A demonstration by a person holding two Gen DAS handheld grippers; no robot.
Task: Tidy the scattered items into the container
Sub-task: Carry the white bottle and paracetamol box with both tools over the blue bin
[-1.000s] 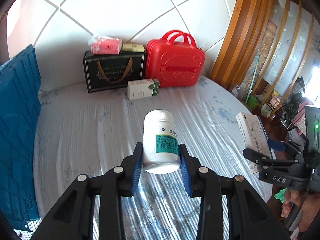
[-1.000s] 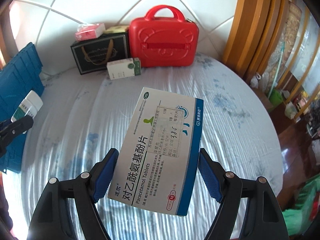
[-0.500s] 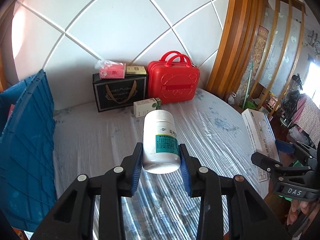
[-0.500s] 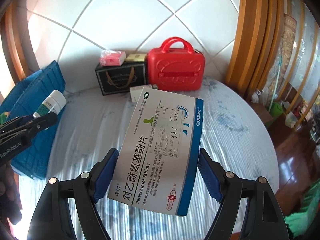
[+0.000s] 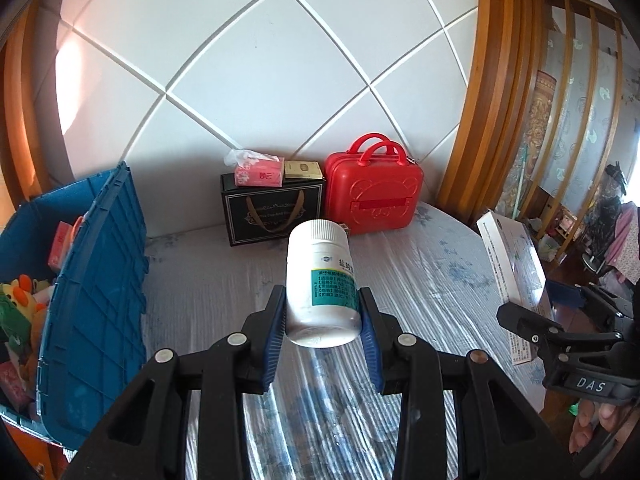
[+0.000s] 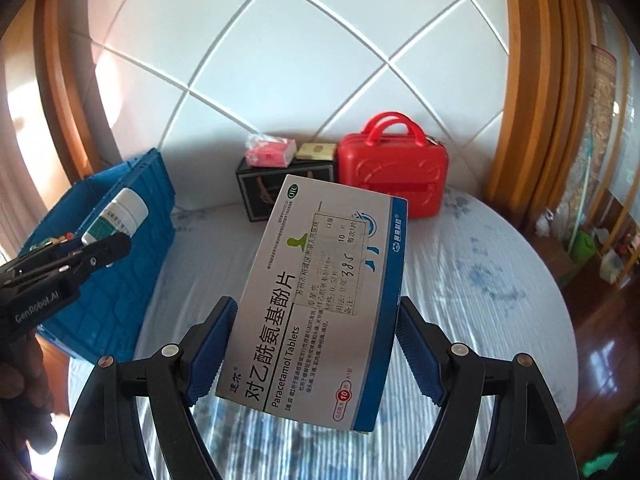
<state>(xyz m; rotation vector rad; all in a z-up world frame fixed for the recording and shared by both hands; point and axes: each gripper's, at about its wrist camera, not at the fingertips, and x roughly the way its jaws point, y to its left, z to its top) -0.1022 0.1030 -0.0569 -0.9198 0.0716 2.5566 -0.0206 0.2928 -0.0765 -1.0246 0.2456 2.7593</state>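
Note:
My left gripper [image 5: 322, 316] is shut on a white pill bottle [image 5: 320, 276] with a green label, held above the covered table. My right gripper [image 6: 316, 344] is shut on a white and blue paracetamol box [image 6: 320, 292], also held in the air. The blue crate [image 5: 96, 280] stands at the table's left edge, with toys and small boxes inside. In the right wrist view the crate [image 6: 120, 248] is at the left, with the left gripper and the bottle [image 6: 116, 216] in front of it. The left wrist view shows the paracetamol box [image 5: 512, 260] at the right.
A red case [image 5: 372, 196] and a black gift bag [image 5: 272, 212] stand at the back by the wall. A pink tissue pack [image 5: 260, 170] and a small gold box [image 5: 303, 170] lie on the bag. The table's right edge drops to a wooden floor [image 6: 600, 340].
Both grippers have risen and pulled back with their loads. The crate's inside now shows at the left. The small white and green box on the table is now hidden behind the held items.

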